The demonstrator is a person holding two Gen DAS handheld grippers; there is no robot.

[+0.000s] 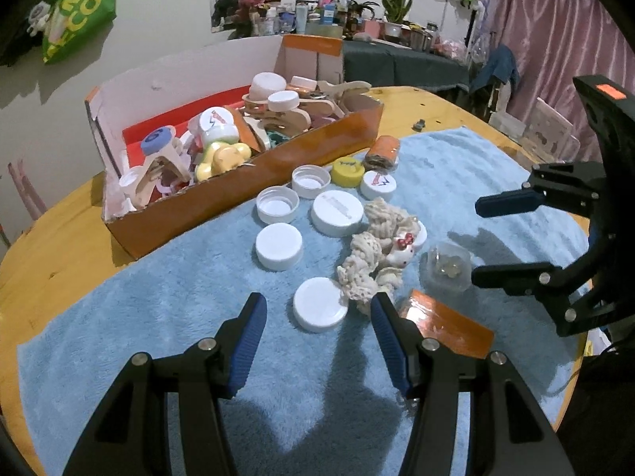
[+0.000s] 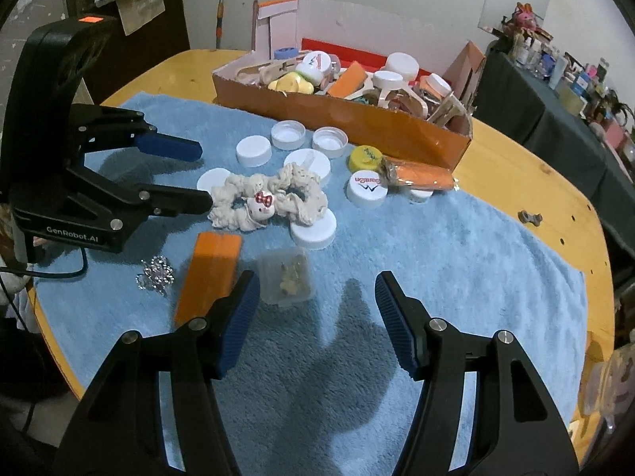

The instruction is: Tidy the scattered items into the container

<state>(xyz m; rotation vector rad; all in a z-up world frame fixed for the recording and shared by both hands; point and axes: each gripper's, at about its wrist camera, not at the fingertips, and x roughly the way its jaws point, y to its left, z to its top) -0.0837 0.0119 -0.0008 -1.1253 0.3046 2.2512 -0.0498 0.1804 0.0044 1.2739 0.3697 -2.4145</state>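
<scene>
An orange cardboard box (image 1: pixel 278 166) (image 2: pixel 357 119), crowded with caps and wooden pieces, stands at the far side of a blue towel (image 1: pixel 158 297) (image 2: pixel 436 258). Scattered on the towel are several white caps, a yellow cap (image 1: pixel 347 171) (image 2: pixel 365 158), a cream scrunchie (image 1: pixel 381 246) (image 2: pixel 270 198) with a cat charm, a clear small case (image 1: pixel 448 265) (image 2: pixel 287 275), a flat orange pack (image 1: pixel 448 321) (image 2: pixel 210 277) and an orange wrapped roll (image 1: pixel 383 152) (image 2: pixel 420 176). My left gripper (image 1: pixel 317 309) (image 2: pixel 200 174) is open, with a white cap (image 1: pixel 319 309) lying between its tips, untouched. The right gripper (image 2: pixel 315 289) (image 1: pixel 492 238) hangs open and empty just behind the clear case.
The towel covers a round wooden table (image 1: pixel 436 107) (image 2: pixel 535 182). A silver trinket (image 2: pixel 154 277) lies near the towel's left corner, and a small metal part (image 2: pixel 530 216) sits on bare wood. Cluttered shelves and a pink curtain stand beyond the table.
</scene>
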